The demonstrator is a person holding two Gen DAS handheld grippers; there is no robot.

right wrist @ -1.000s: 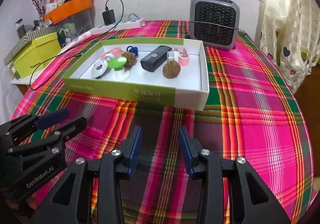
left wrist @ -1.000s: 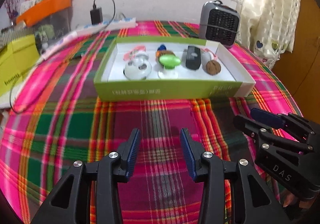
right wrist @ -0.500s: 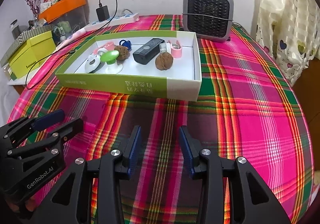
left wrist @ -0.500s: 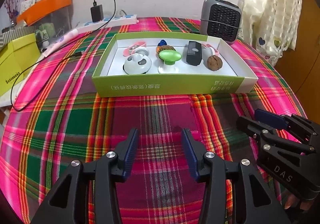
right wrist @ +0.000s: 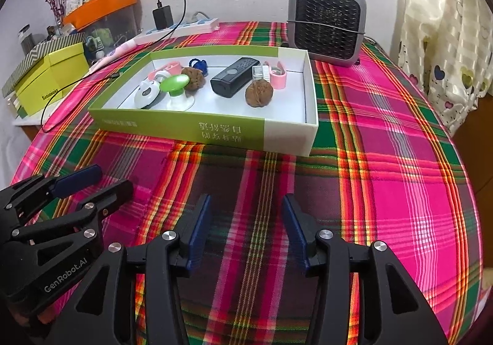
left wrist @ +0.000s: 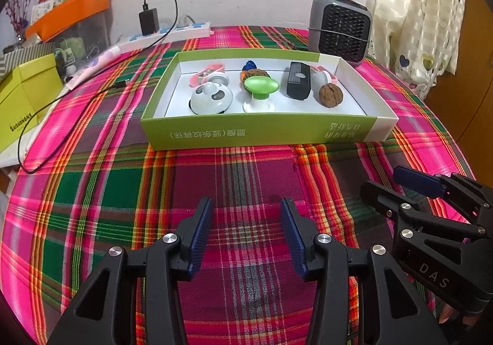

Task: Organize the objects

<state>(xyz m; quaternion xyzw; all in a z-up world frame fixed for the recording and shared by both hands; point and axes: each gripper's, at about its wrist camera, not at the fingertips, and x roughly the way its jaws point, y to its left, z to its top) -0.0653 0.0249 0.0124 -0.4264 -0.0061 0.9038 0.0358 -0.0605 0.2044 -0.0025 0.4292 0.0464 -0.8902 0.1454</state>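
A shallow green-and-white box [left wrist: 265, 131] [right wrist: 215, 129] lies on the plaid tablecloth. Inside it are a white panda-like toy [left wrist: 211, 97] [right wrist: 147, 93], a green mushroom-shaped piece [left wrist: 260, 89] [right wrist: 175, 86], a black remote-like block [left wrist: 298, 80] [right wrist: 234, 80], two walnuts [left wrist: 330, 94] [right wrist: 259, 93] [right wrist: 192, 78], pink clips [left wrist: 207, 73] [right wrist: 275, 74] and a small blue item [right wrist: 197, 63]. My left gripper [left wrist: 246, 232] hovers open over bare cloth in front of the box. My right gripper [right wrist: 246, 227] is beside it, its jaws opening, nothing between them.
A grey fan heater [left wrist: 340, 29] [right wrist: 326, 22] stands behind the box. A power strip with a black charger and cable [left wrist: 166, 32] lies at the back left. Yellow boxes [right wrist: 49, 76] and an orange tray [right wrist: 101, 6] crowd the left edge. A curtain [right wrist: 440, 36] hangs at right.
Both grippers' jaws have spread wider. The box and heater have shifted a little in each view.
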